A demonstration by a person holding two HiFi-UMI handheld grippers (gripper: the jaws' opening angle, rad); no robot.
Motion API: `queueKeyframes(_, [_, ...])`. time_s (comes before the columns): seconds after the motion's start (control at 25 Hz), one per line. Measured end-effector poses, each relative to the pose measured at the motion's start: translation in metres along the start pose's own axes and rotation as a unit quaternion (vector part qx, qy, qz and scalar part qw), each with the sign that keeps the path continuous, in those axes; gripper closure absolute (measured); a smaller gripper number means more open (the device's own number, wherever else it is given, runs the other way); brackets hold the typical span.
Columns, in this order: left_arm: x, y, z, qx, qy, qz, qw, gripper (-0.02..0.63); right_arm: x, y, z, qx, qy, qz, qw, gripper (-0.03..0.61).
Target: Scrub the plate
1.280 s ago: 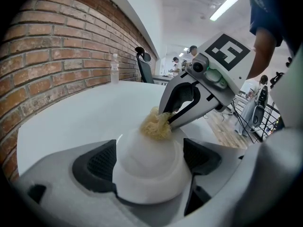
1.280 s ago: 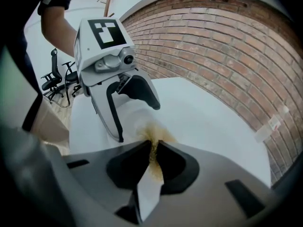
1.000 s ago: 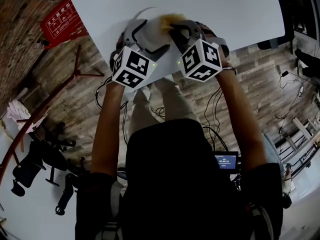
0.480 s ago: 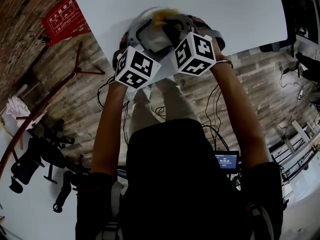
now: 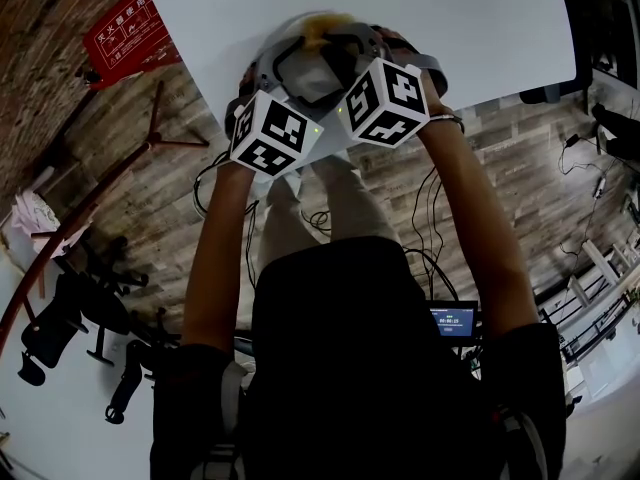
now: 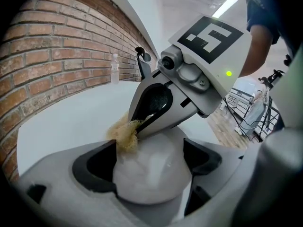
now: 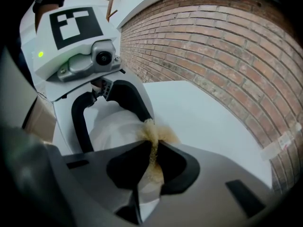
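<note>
Your left gripper [image 6: 149, 162] has its jaws set apart on the plate [image 6: 151, 178], one jaw against each side of the white, rounded piece, which fills the gap between them. In the head view that gripper sits at the left, its marker cube [image 5: 275, 133] tipped toward you, and the plate [image 5: 305, 73] lies just past the cube, over the near edge of the white table [image 5: 450, 18].

Your right gripper [image 7: 154, 160] is pinched nearly closed on a tan, fibrous scrubber [image 7: 156, 134]. The tuft is squeezed thin between the two jaw tips and frays out beyond them. In the left gripper view, the right gripper comes in from above and ahead, nose down, and the scrubber touches the plate at its upper left edge, just beside your left jaw. In the right gripper view the left gripper faces you, with the plate framed between its dark jaw pads and the tuft against the plate's right side.

The two grippers are close together, their cubes almost touching in the head view. The plate seems to be lifted clear of the table rather than resting on it, but the grippers crowd that view too much to be sure.

A brick wall [image 6: 57, 70] runs along the far side of the table, and a small clear bottle [image 6: 115, 67] stands beside it.
</note>
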State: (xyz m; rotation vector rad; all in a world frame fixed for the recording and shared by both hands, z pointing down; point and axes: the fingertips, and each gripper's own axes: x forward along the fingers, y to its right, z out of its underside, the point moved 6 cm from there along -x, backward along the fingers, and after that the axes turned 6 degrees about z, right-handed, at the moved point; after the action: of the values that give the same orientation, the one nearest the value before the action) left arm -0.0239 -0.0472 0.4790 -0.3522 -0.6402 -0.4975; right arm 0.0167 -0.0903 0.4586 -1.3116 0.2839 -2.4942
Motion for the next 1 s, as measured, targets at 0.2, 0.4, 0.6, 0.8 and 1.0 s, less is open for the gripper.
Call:
queueKeyframes(0.2, [0.000,0.001,0.002,-0.001,0.000,-0.001,1.0000,0.192,0.000,-0.003,0.000,0.001,-0.002,-0.002,1.000,0.525])
queueKeyframes(0.4, [0.000,-0.001,0.001,-0.001,0.000,0.000,1.0000,0.192,-0.003,-0.005,0.001,0.009,-0.002,-0.008,1.000,0.525])
queueKeyframes(0.6, [0.000,-0.001,0.000,0.000,0.000,0.000,1.0000,0.192,-0.008,-0.012,0.003,0.003,-0.005,-0.015,1.000,0.525])
queueKeyframes(0.8, [-0.001,0.000,0.001,-0.001,-0.001,0.000,1.0000,0.192,-0.015,-0.020,0.007,0.002,-0.008,-0.031,0.999,0.525])
queueKeyframes(1.0, [-0.001,0.000,0.001,0.000,0.000,0.000,1.0000,0.192,-0.021,-0.026,0.011,0.007,-0.009,-0.053,0.999,0.525])
